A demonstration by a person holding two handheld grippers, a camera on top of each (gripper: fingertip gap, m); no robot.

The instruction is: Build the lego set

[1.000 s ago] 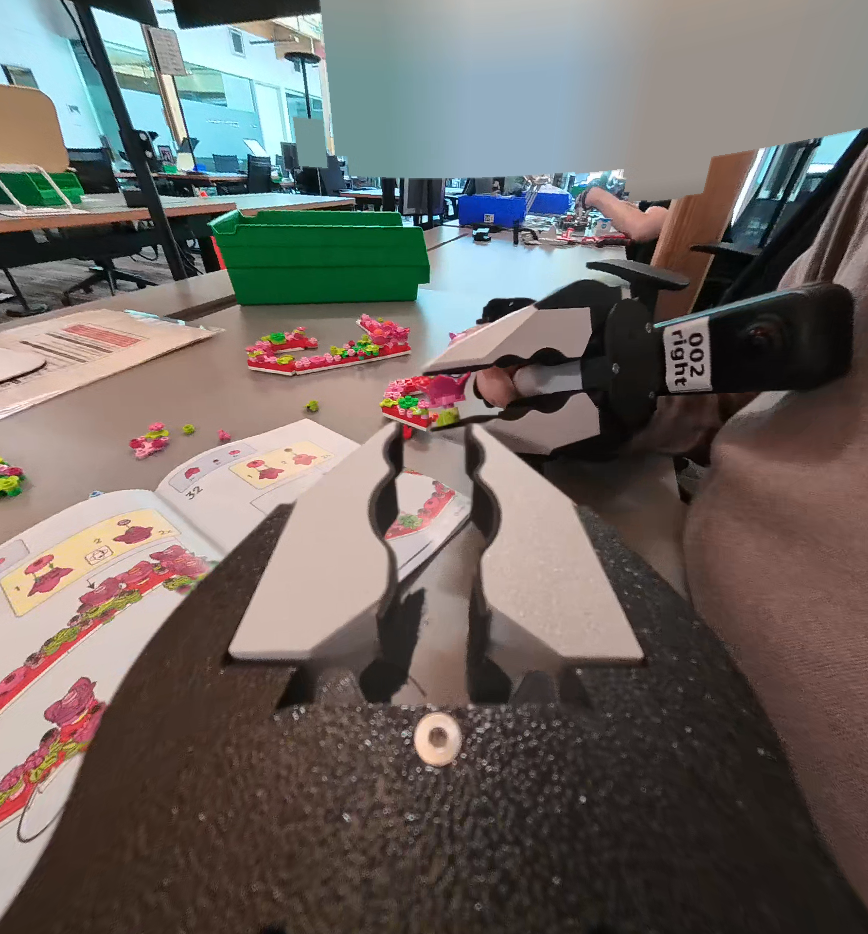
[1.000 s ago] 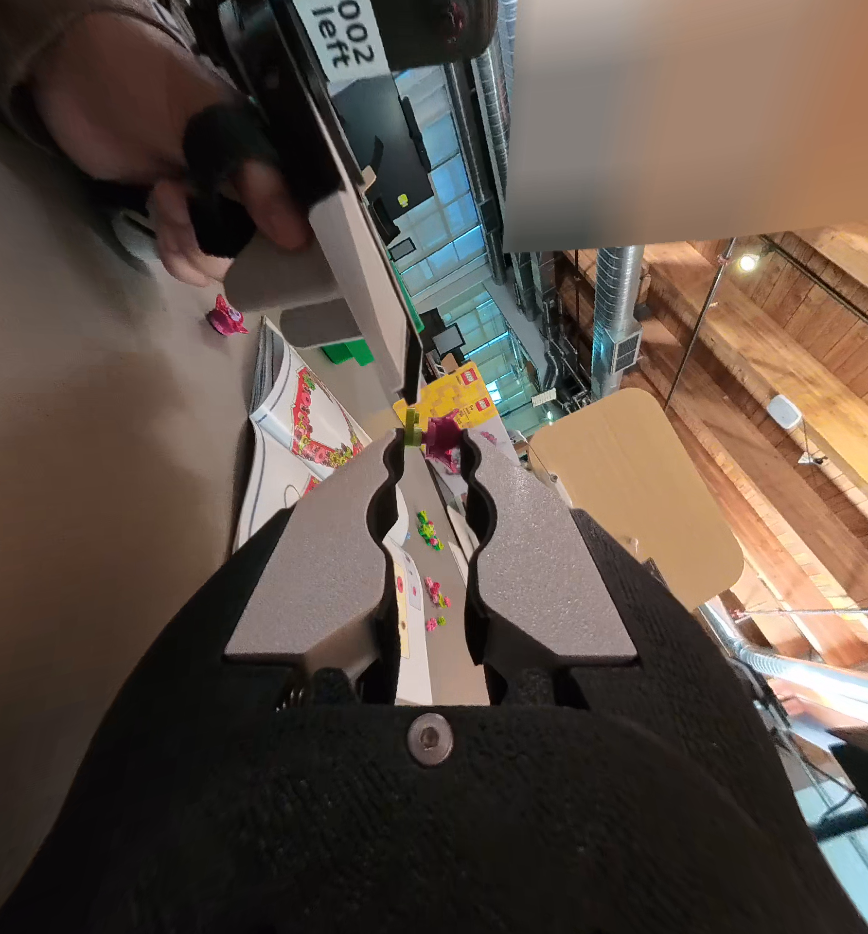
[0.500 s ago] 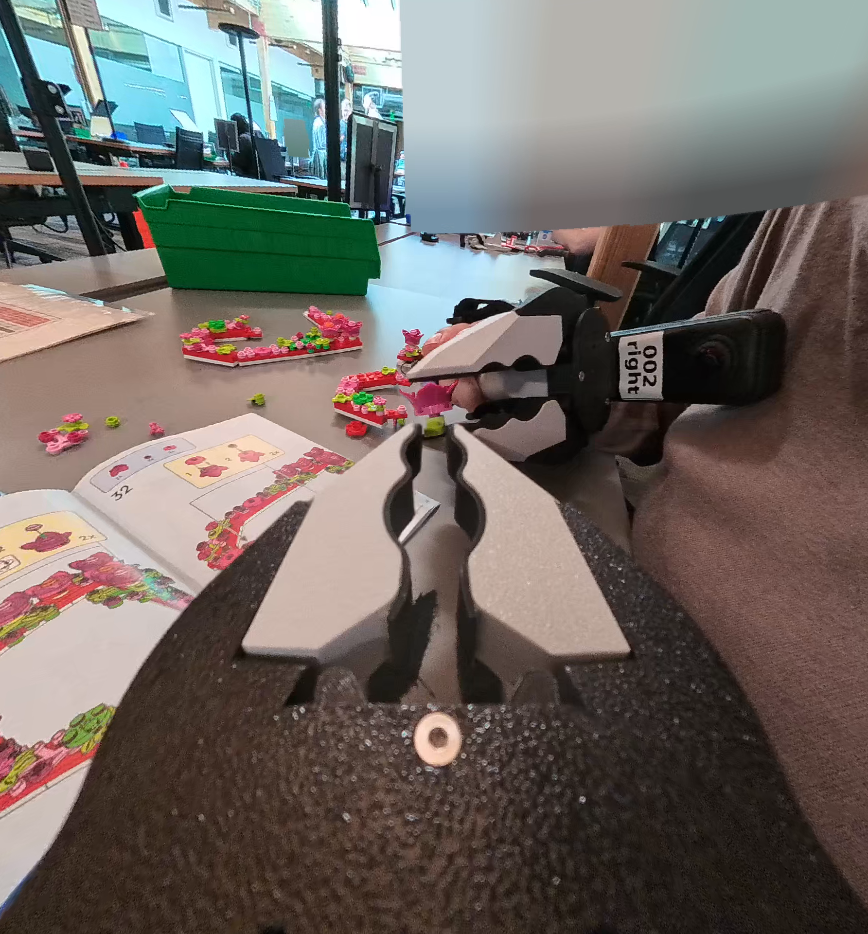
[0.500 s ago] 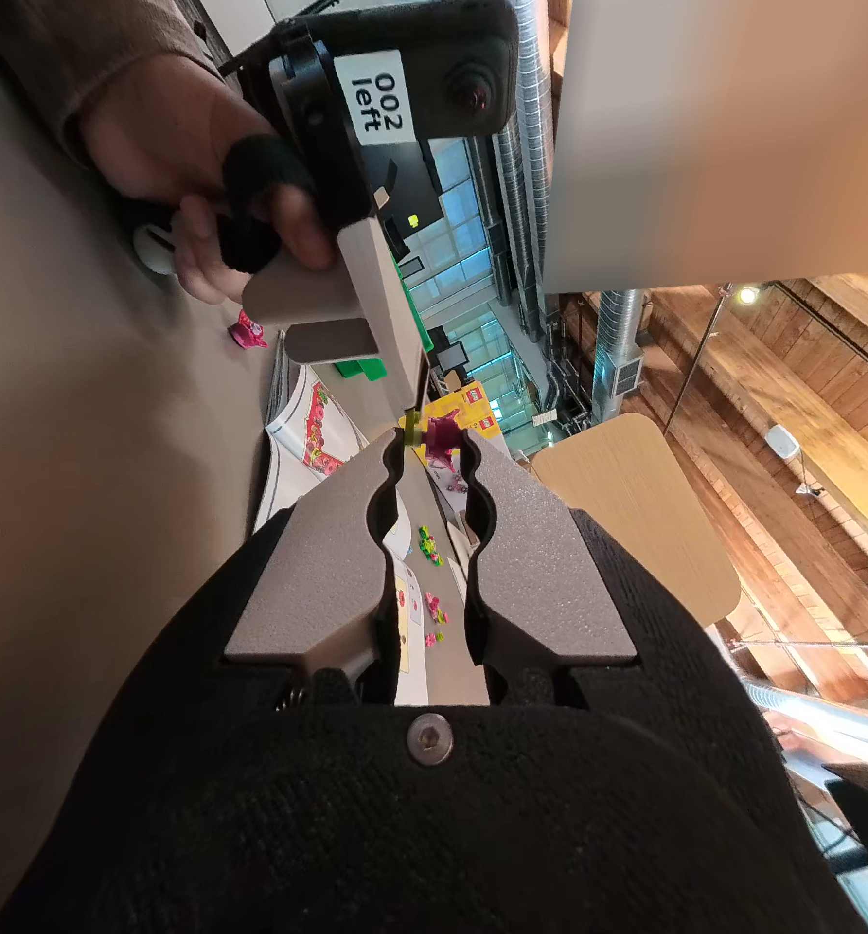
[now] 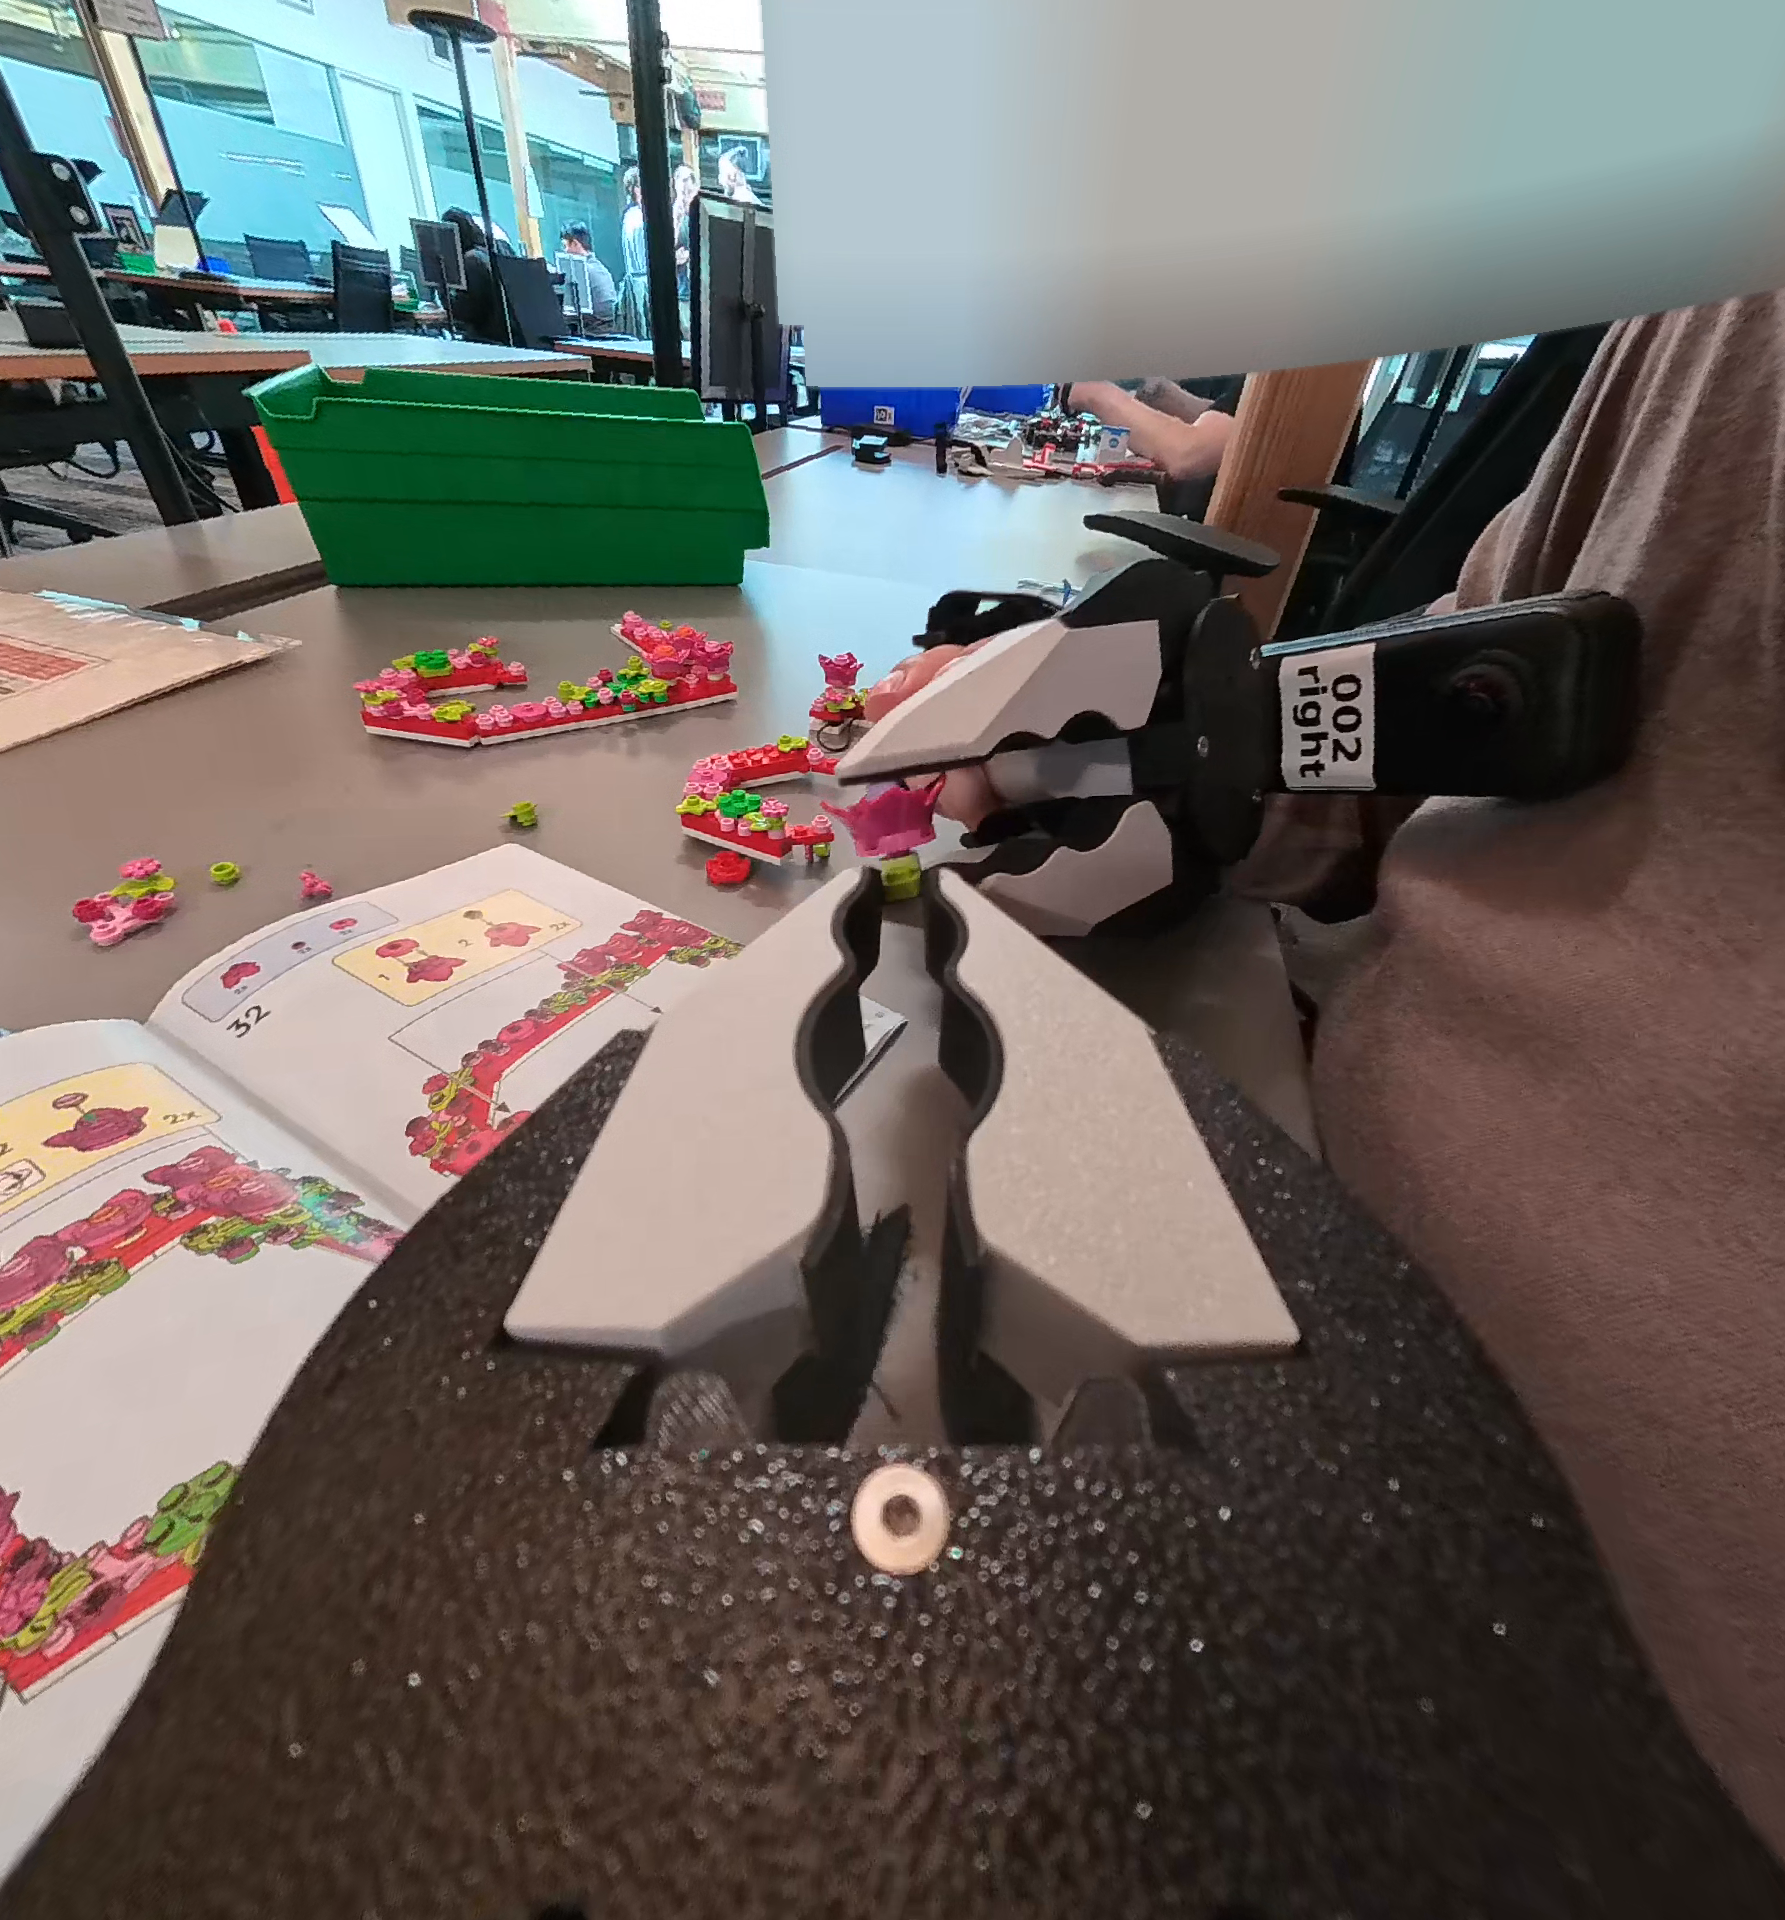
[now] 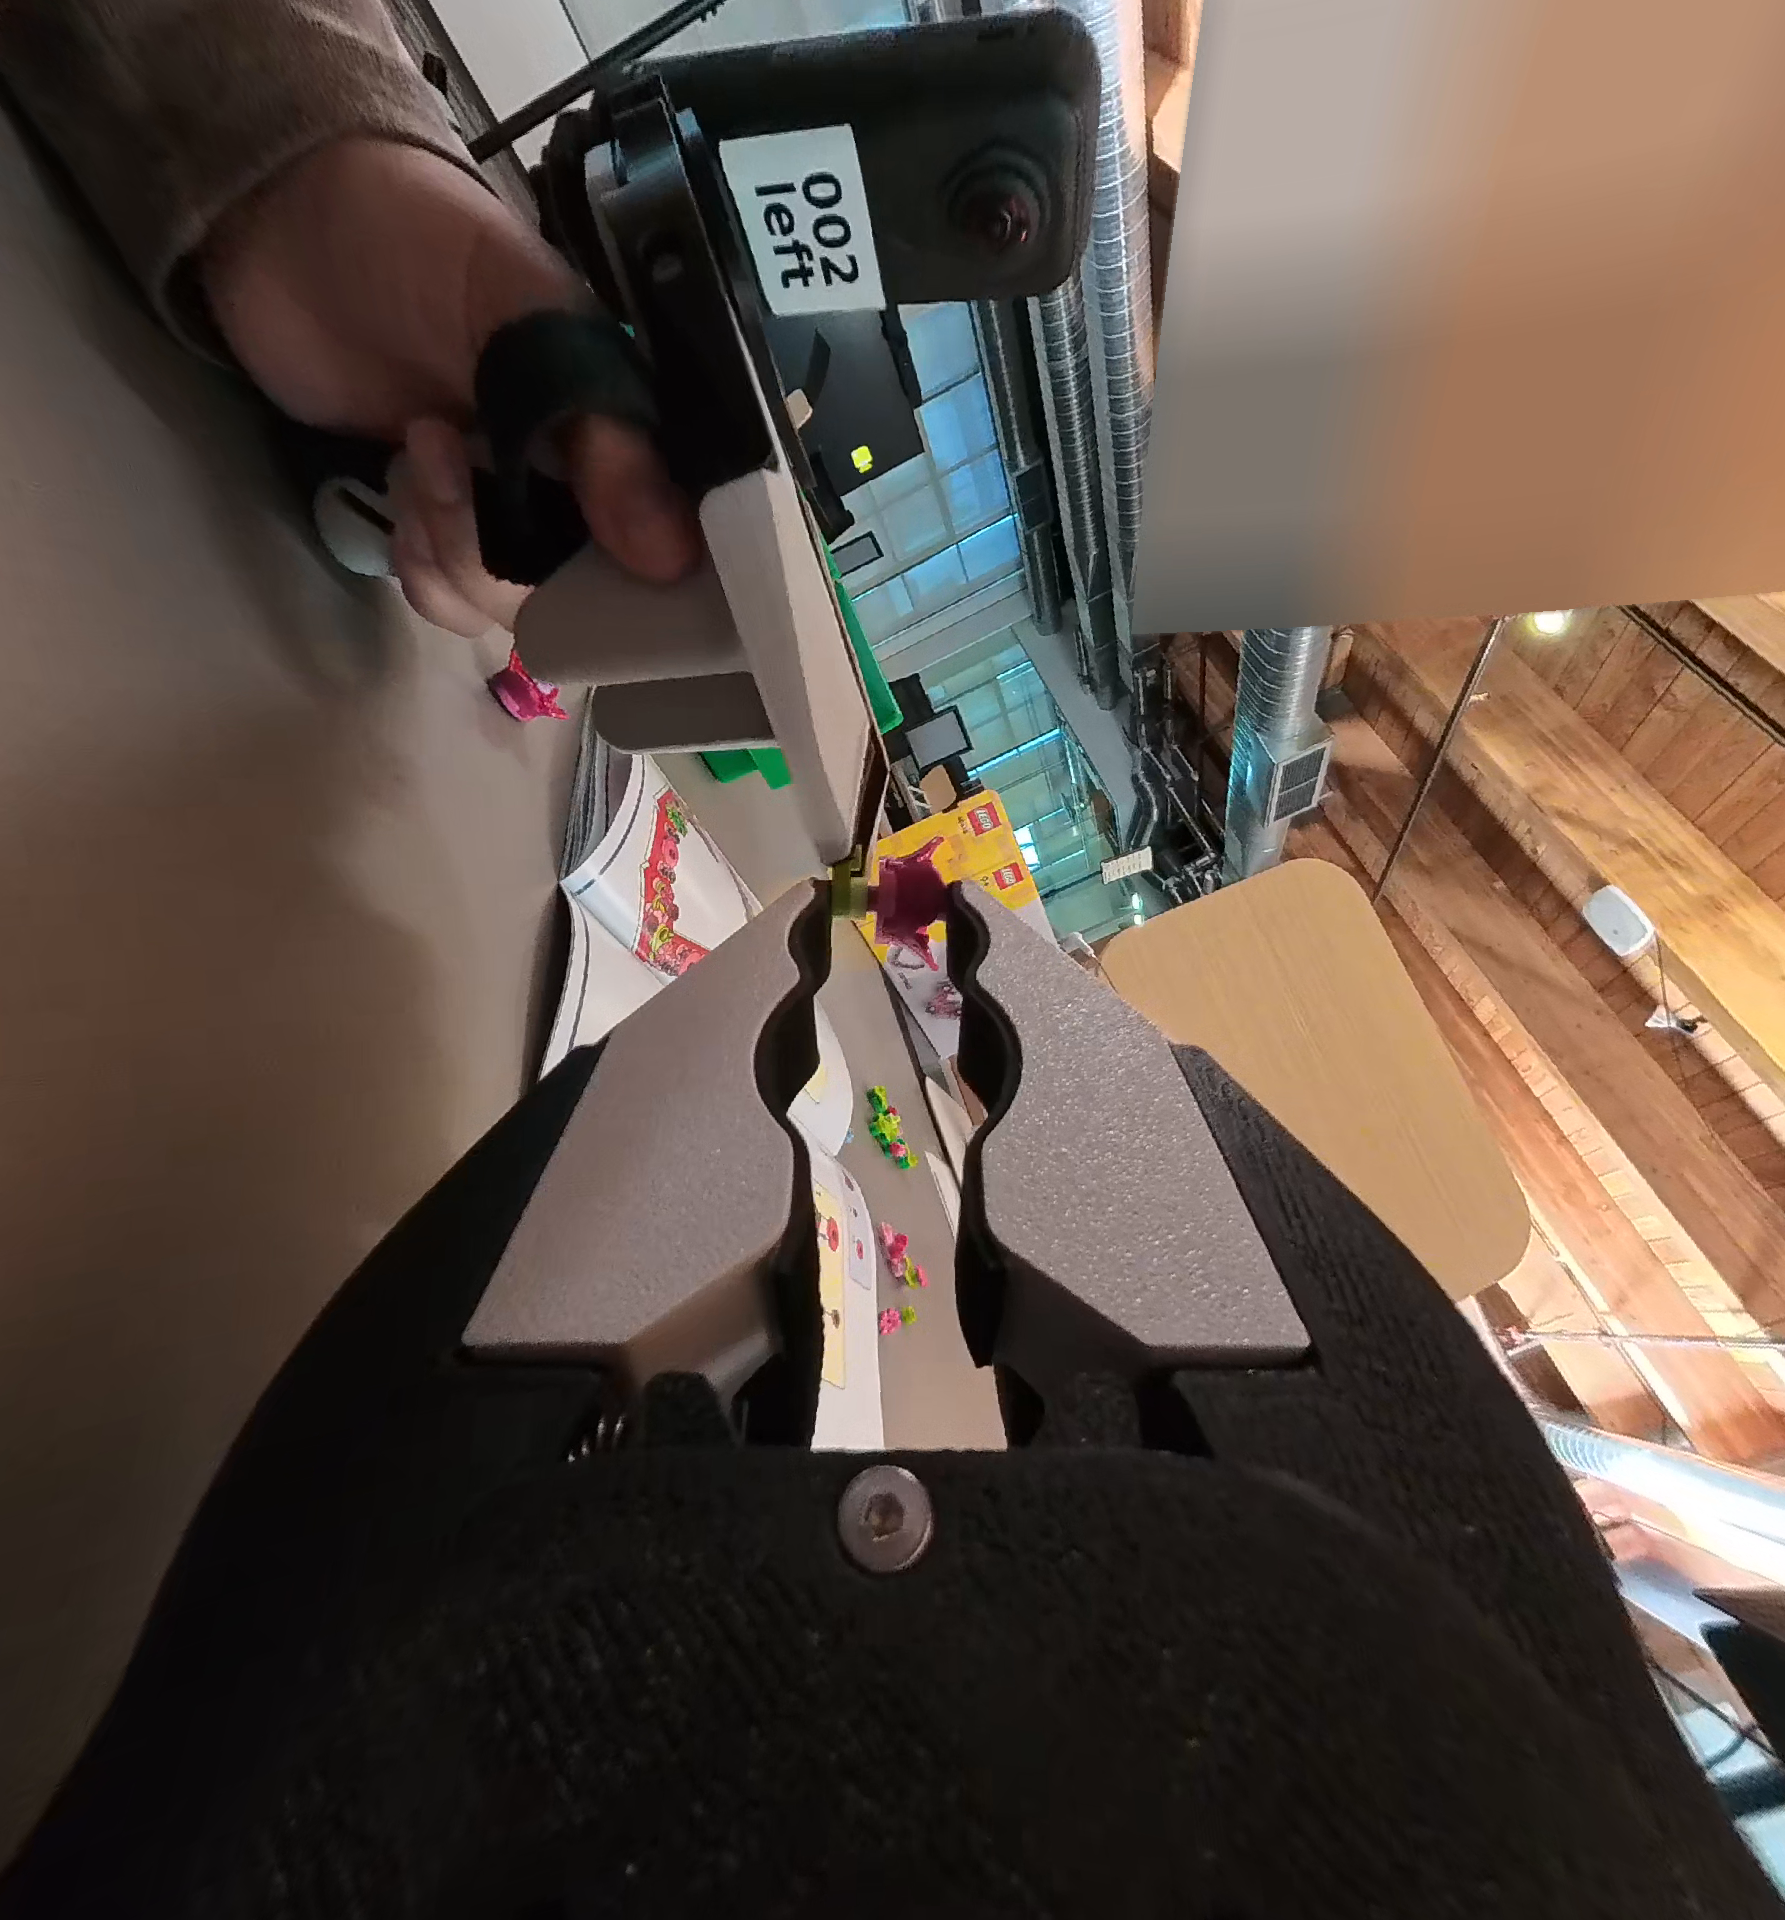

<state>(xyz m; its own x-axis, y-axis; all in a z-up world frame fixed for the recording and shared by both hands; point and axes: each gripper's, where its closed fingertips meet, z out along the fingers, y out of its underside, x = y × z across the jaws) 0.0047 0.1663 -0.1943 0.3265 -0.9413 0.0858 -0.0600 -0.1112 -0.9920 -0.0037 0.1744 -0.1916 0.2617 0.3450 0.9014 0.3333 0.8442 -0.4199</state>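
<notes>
The left gripper (image 5: 898,883) points forward and slightly up over the table, its two grey fingers (image 5: 753,1091) nearly together, closed at the tips on a small lime-green piece. A hand (image 6: 431,395) in a brown sleeve holds it from behind, a black strap across two of its fingers. The right gripper (image 5: 893,810) comes in from the right, turned on its side, so that one grey finger lies above the other. Its tips are pinched on a magenta flower piece, directly above the left gripper's tips. The two grippers' tips meet, crossing at roughly a right angle. A brown-sleeved arm (image 5: 1594,935) lies behind the right gripper.
</notes>
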